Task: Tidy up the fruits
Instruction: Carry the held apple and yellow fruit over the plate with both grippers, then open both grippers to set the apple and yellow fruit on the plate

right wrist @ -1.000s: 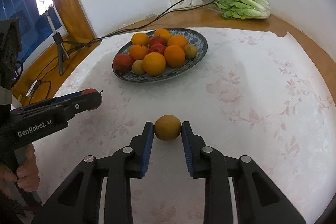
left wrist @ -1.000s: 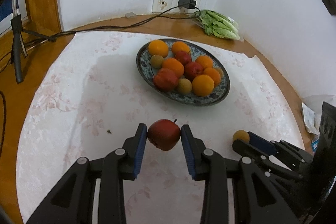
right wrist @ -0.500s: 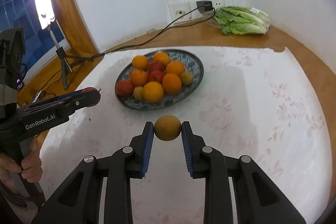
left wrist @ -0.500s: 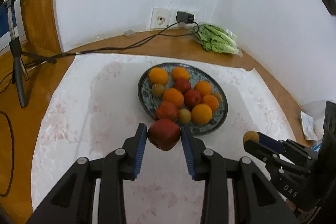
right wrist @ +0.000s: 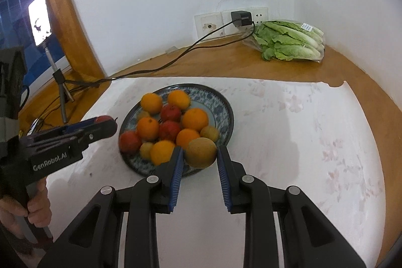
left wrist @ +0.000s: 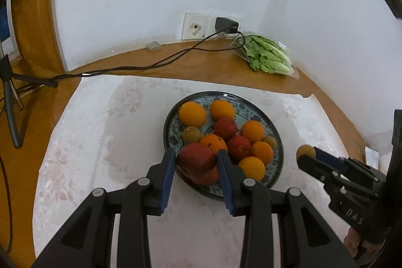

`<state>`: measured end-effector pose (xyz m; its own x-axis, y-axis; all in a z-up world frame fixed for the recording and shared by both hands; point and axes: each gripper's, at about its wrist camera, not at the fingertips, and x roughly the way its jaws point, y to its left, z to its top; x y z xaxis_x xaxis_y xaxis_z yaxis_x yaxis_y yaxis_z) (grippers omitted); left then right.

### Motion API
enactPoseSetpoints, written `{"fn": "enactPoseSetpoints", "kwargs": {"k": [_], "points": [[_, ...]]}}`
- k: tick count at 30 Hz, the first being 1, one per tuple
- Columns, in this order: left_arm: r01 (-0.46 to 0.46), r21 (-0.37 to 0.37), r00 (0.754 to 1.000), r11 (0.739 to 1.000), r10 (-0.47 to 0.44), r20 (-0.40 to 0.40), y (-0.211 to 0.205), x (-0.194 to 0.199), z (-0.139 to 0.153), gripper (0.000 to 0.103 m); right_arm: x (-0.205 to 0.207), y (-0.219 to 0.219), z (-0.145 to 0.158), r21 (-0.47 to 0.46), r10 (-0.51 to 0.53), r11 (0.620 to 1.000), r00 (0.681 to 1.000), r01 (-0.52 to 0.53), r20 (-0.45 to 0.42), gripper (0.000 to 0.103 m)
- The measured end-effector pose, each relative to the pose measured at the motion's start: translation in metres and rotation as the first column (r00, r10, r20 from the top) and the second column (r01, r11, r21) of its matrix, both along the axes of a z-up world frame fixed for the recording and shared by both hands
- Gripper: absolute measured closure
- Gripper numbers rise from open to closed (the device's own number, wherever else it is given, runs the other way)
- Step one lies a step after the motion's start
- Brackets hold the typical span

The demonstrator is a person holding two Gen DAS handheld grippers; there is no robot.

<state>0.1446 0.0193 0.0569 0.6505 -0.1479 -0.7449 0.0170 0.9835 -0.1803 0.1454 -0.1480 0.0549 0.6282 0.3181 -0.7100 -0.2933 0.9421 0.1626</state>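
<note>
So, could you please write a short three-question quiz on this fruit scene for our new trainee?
1. True or false: the left gripper is shut on a red apple.
2. Multiple choice: what does the right gripper hold? A) an orange B) a brown round fruit C) lettuce
3. Fill in: the bagged lettuce lies on the wooden top near the wall ______.

Key
1. True; the apple sits between both pads, over the near rim of the plate.
2. B
3. socket
</note>
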Motion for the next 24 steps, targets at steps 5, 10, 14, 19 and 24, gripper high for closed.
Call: {"fn": "enactPoseSetpoints", "kwargs": {"k": [5, 10, 14, 19, 24], "points": [[-0.006, -0.006, 1.0, 1.0, 0.006, -0.015, 0.004, 0.01, -0.012, 0.068, 0.023, -0.001, -0.008, -0.004, -0.018, 1.0, 1.0, 0.018, -0.003, 0.075], [-0.002, -0.004, 1.0, 1.0, 0.002, -0.012, 0.005, 0.017, -0.016, 0.068, 0.041, -0.002, -0.016, -0.007, -0.033, 0.999, 0.999, 0.033, -0.001, 0.075], [-0.002, -0.008, 1.0, 1.0, 0.001, -0.02, 0.005, 0.023, -0.022, 0.068, 0.052, 0.0, -0.022, -0.012, -0.028, 1.0, 1.0, 0.028, -0.005, 0.075], [0.001, -0.021, 1.0, 1.0, -0.002, -0.023, 0.006, 0.027, -0.026, 0.068, 0.063, 0.004, -0.029, -0.028, -0.019, 0.999, 1.0, 0.019, -0.007, 0.075], [0.01, -0.019, 1.0, 1.0, -0.01, -0.017, 0.006, 0.028, -0.028, 0.068, 0.066, 0.007, -0.032, -0.028, -0.003, 1.0, 1.0, 0.003, -0.003, 0.075]]}}
